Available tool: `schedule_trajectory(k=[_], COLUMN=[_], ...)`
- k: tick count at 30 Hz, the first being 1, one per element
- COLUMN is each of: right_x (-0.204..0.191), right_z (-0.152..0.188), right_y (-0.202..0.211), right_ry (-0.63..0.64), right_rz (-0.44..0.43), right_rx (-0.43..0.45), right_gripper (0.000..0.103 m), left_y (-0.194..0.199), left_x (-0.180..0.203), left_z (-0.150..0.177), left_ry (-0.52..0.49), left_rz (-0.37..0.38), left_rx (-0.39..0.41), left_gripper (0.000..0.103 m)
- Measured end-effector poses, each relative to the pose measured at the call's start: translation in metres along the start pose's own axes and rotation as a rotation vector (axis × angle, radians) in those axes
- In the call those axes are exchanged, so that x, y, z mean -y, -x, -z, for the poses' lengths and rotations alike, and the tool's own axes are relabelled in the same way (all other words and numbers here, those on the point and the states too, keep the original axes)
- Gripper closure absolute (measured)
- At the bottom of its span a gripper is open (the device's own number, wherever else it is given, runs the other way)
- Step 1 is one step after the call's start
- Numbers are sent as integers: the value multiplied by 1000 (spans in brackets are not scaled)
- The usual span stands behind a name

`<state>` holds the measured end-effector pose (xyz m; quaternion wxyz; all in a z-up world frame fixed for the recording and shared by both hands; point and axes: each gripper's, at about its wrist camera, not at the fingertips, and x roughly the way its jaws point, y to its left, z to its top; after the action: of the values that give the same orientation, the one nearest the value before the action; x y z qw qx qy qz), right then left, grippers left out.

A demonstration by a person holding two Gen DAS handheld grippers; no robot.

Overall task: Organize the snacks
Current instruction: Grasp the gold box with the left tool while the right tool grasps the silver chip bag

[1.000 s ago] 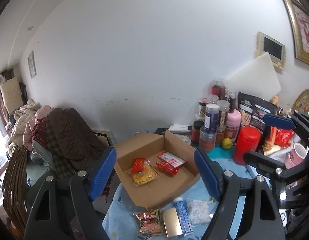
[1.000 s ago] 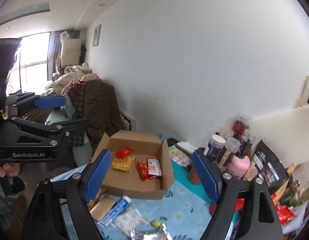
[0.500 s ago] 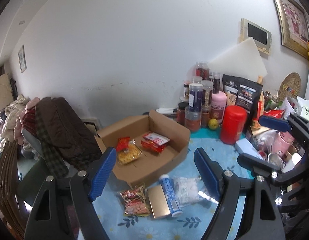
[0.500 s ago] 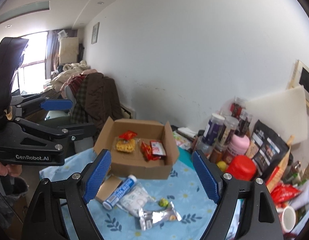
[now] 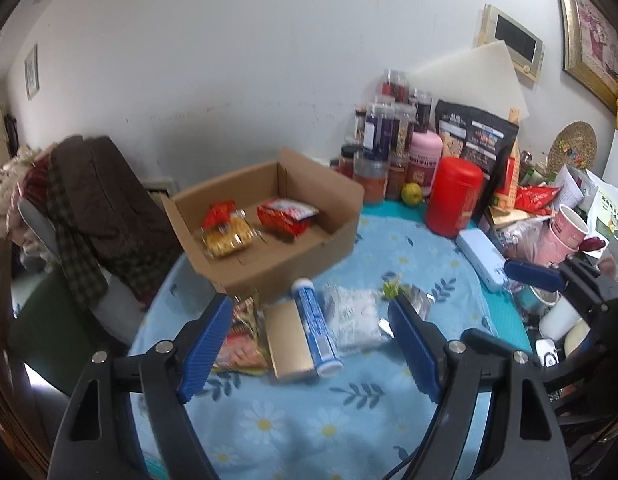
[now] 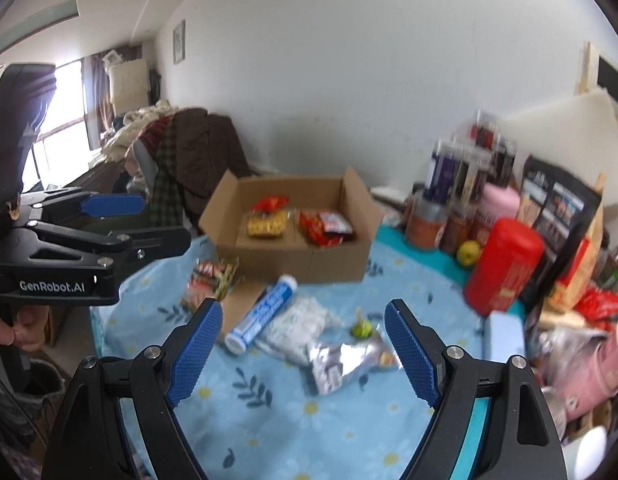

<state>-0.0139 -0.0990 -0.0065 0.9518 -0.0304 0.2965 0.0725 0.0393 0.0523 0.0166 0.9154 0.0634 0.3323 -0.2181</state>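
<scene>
Snacks lie loose on the tabletop, which has a blue cloth with daisies. The cardboard box stands open at the far side and holds already a yellow snack pack and a red snack pack, side by side. In front of the box there are, from left to right, a red-and-gold packet, a flat tan box, a blue-and-white tube which touches the tan box, a white pouch and a silver foil packet. A small green-yellow candy sits just beside the foil packet.

The left claw hangs above the tan box and the tube, jaws spread wide, nothing between them. The right claw is also released and empty, above the white pouch and the foil packet.

Behind, a red canister, a pink bottle and several jars stand near the wall.
</scene>
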Motion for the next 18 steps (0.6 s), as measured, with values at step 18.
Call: schedule_trajectory(k=[18], right_x=[4], right_z=[51], right_y=[-50], right_ry=[-56], right_rz=[38], right_rx=[-140], right_gripper=[19], left_y=[-58], left_x=[-18], left_z=[56], left_ry=[94], left_rz=[-65], left_rx=[-158], left_gripper=[23])
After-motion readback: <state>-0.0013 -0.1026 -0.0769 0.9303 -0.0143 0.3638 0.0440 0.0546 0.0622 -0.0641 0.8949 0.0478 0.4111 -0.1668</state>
